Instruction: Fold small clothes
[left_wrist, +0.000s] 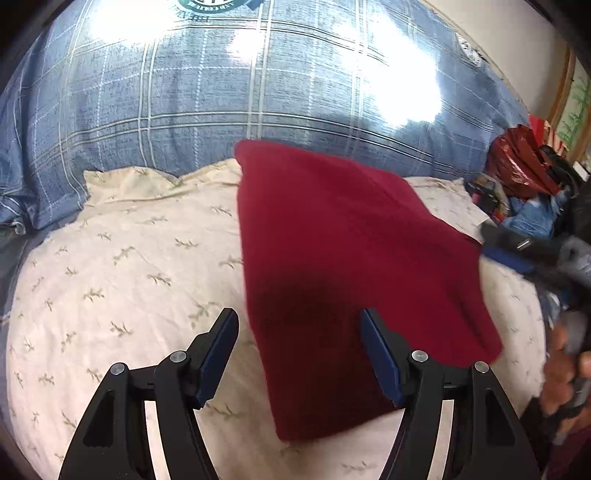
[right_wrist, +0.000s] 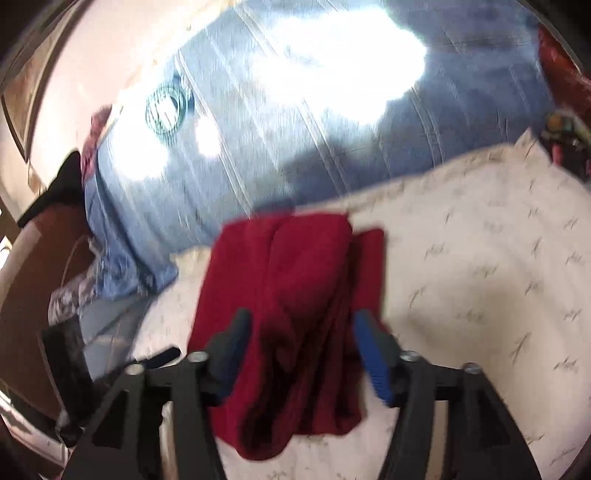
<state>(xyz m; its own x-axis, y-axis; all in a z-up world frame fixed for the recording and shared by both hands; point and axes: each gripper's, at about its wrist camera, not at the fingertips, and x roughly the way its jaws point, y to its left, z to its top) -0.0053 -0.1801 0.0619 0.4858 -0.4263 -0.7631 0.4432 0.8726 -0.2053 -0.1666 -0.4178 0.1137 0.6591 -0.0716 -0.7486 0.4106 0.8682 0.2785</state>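
On cream sheet (left_wrist: 110, 258), folded red garment (left_wrist: 351, 258) beneath both wide-spread, empty grippers (left_wrist: 299, 321) (right_wrist: 301, 321); blue plaid bedding (left_wrist: 221, 103) behind.

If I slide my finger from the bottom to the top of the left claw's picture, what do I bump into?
The open left claw → the red cloth lying on the cream sheet → the blue checked blanket → a green round logo at the very top.
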